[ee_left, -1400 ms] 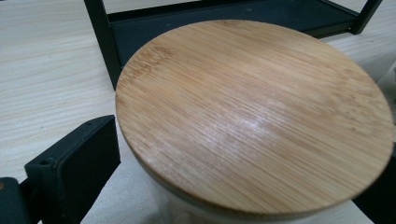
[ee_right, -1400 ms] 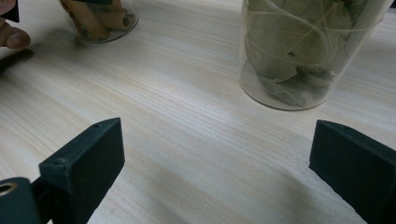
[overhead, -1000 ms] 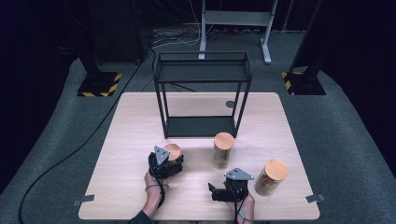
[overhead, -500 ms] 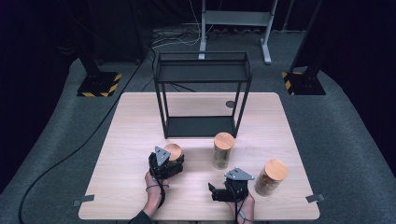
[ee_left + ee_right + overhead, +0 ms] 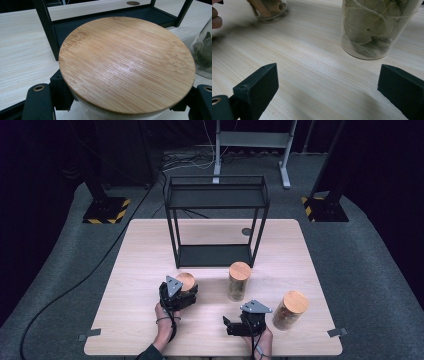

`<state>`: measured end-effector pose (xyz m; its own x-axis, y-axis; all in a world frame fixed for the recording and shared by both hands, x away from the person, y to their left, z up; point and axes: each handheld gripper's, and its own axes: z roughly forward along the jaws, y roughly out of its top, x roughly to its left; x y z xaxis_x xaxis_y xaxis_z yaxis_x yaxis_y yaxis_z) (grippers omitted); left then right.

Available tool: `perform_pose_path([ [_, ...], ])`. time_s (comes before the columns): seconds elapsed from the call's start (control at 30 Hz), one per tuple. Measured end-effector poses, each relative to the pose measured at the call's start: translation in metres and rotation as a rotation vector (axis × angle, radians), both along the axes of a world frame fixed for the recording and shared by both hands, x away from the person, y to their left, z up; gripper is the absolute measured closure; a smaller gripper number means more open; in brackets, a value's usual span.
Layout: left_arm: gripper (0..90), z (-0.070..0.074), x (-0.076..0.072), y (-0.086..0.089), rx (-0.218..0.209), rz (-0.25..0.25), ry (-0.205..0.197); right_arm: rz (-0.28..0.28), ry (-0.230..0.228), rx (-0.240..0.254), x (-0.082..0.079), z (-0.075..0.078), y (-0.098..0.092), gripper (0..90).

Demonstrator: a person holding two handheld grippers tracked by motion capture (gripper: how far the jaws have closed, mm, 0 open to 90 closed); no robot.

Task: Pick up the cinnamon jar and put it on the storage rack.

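Your left gripper (image 5: 178, 292) jaws clamp the round bamboo-lidded glass jar (image 5: 126, 62) just before the black metal shelf rack (image 5: 215, 222); right gripper (image 5: 239, 326) jaws gape empty. Next, probably lift it onto the rack.

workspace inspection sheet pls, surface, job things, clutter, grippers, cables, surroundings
surface: pale wood table, taped at front corners
job's things: three lidded jars; left jar, leaf jar, right jar; black rack at the back
clutter: small dark disc by rack
grippers: left gripper shut on left jar; right gripper open over bare wood
cables: one across floor at left
surroundings: grey carpet, striped stand bases
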<state>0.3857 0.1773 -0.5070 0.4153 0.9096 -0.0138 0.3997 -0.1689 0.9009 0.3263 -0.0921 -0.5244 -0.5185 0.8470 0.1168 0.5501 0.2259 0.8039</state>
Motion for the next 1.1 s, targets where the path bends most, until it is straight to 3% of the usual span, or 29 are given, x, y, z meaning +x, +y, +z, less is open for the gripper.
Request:
perform_pose_path([
  [1.1,25.0,0.011,0.018,-0.010,0.001,-0.035,0.004,0.002,0.005,-0.006,0.001,0.000,0.001,2.5],
])
